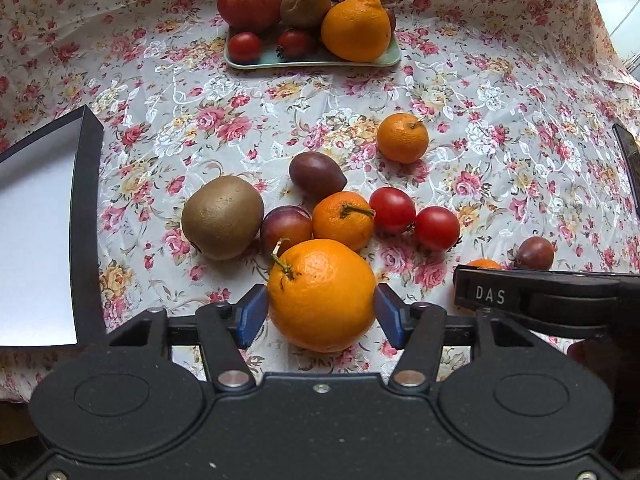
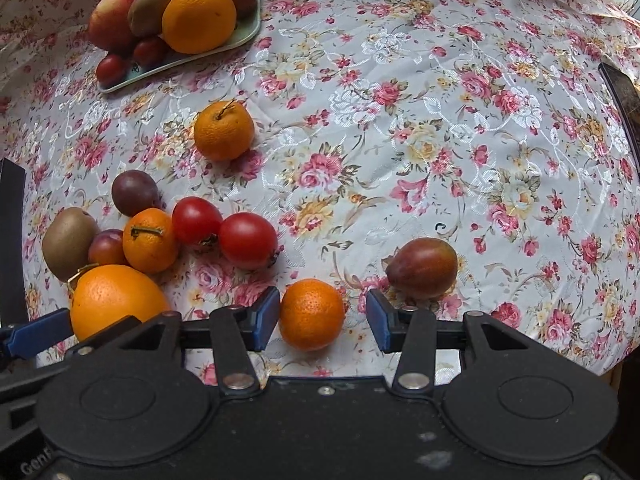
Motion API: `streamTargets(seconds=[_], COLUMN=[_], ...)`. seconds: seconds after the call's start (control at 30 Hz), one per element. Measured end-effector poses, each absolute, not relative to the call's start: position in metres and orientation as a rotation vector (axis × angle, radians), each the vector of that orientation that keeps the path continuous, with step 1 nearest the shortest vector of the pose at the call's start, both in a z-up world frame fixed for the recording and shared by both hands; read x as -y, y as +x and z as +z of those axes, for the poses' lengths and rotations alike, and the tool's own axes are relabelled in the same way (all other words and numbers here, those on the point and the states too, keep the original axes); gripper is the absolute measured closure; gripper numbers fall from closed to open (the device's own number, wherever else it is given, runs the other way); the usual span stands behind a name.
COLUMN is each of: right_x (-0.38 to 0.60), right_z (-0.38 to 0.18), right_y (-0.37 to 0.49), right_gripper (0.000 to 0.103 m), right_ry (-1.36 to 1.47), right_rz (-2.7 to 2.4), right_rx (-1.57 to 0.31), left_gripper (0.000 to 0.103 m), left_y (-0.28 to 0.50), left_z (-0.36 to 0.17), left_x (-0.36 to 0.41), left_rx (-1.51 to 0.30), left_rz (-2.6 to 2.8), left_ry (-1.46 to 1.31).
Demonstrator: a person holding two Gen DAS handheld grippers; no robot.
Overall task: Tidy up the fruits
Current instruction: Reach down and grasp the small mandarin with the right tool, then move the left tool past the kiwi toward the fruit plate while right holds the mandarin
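While its blue pads sit against both flanks of the big orange (image 1: 322, 294), the left claw (image 1: 321, 308) grips that fruit, which rests on the flowered cloth of the worktop (image 1: 460, 92) at the near edge of the loose heap. The right claw (image 2: 323, 316) is released: its pads stand either side of a small mandarin (image 2: 311, 314), the left pad (image 2: 265, 318) just beside the peel, the right one apart from it, and I cannot tell whether the left pad touches.

In the left view the right claw's black body covers most of that mandarin, and a dark plum (image 1: 535, 253) shows just behind it. A black-edged box (image 1: 86, 216) is cut off at the left edge; a dark object at the far right edge is too cropped to identify.

Behind the big orange lie a kiwi (image 1: 222, 222), a reddish plum (image 1: 286, 229), a stemmed mandarin (image 1: 343, 220), two tomatoes (image 1: 414, 218), a purple plum (image 1: 317, 175) and, farther off, another mandarin (image 1: 402, 138).

The pale green tray (image 1: 312, 62) at the back holds an apple (image 1: 251, 0), two kiwis, a large orange, small red fruits and others half hidden.
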State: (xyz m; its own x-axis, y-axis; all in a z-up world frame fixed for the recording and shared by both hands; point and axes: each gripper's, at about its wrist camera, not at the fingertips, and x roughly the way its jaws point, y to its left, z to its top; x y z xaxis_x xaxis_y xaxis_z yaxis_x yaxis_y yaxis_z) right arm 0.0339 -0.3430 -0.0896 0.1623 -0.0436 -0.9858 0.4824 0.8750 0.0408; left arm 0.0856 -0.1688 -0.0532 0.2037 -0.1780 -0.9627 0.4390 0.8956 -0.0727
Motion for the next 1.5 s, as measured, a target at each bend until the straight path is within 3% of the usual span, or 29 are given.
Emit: streamTargets(seconds=[0.1, 0.37, 0.63, 1.03, 1.07, 1.1, 1.13, 1.17, 1.2, 1.3, 1.5], right_x=[0.342, 0.349, 0.353, 0.345, 0.340, 0.336, 0.330, 0.323, 0.316, 0.291, 0.241], right_z=[-0.092, -0.084, -0.068, -0.038, -0.036, -0.034, -0.032, -0.030, -0.028, -0.026, -0.036], right_y=[0.034, 0.033, 0.032, 0.052, 0.055, 0.059, 0.062, 0.066, 0.070, 0.084, 0.100], right_gripper=[0.065, 0.065, 0.065, 0.065, 0.065, 0.065, 0.065, 0.065, 0.065, 0.065, 0.065], right_ry=[0.394, 0.411, 0.483, 0.545, 0.544, 0.543, 0.543, 0.544, 0.546, 0.538, 0.422], right_rz=[-0.389, -0.406, -0.402, -0.414, -0.410, -0.403, -0.393, -0.378, -0.364, -0.323, -0.263], right_rx=[-1.370, -1.357, -1.329, -1.256, -1.251, -1.247, -1.245, -1.242, -1.239, -1.236, -1.268], left_gripper=[0.038, 0.034, 0.037, 0.040, 0.042, 0.050, 0.069, 0.101, 0.092, 0.092, 0.091], left_y=[0.086, 0.087, 0.090, 0.105, 0.108, 0.112, 0.114, 0.118, 0.120, 0.135, 0.146], left_z=[-0.056, -0.070, -0.069, -0.009, -0.005, 0.000, 0.006, 0.013, 0.020, 0.026, -0.053], left_x=[0.169, 0.170, 0.161, 0.122, 0.114, 0.105, 0.097, 0.088, 0.080, 0.057, 0.025], left_rx=[-1.299, -1.347, -1.377, -1.205, -1.193, -1.175, -1.151, -1.119, -1.085, -1.026, -1.271], left_rz=[-0.431, -0.406, -0.368, -0.316, -0.297, -0.275, -0.255, -0.216, -0.179, -0.071, -0.097], left_ry=[0.233, 0.210, 0.113, 0.001, -0.012, -0.025, -0.029, -0.014, -0.004, 0.049, -0.054])
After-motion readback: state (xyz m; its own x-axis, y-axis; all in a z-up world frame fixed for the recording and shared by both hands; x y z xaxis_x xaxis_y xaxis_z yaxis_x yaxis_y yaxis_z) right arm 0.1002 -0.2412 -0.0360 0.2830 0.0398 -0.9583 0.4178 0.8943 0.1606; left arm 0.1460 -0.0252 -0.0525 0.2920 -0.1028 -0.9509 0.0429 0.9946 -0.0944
